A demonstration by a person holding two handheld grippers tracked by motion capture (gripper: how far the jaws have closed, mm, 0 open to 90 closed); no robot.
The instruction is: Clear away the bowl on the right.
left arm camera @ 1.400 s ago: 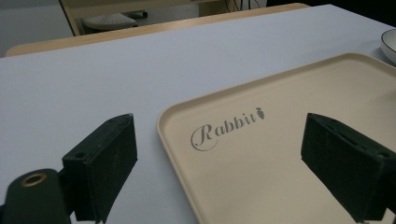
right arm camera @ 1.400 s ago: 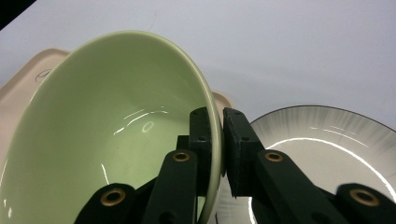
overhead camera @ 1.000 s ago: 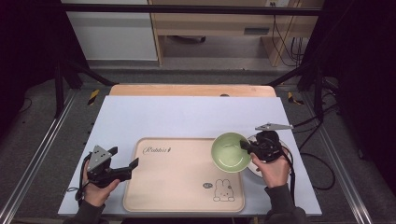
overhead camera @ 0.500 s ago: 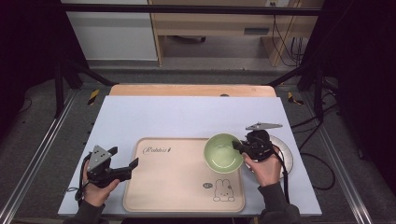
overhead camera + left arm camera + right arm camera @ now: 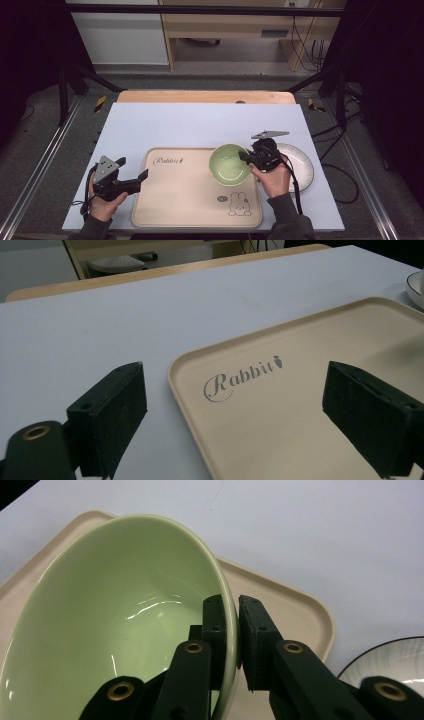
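Bowl carried further over the tray

Since a second ago, the right gripper [image 5: 246,156] has moved the green bowl [image 5: 229,164] leftward above the tray [image 5: 175,200], jaws clenched on its rim, plate [image 5: 300,165] beside the tray. Left gripper [image 5: 240,410] hangs released over the tray's left edge.

Pale green glazed bowl [image 5: 229,164], empty, tilted, rim pinched, over beige tray's [image 5: 175,200] right-rear corner.

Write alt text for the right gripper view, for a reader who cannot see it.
The right claw is shut on the rim of a green bowl, one jaw inside and one outside. The bowl is over a beige tray, with a white plate at the lower right.
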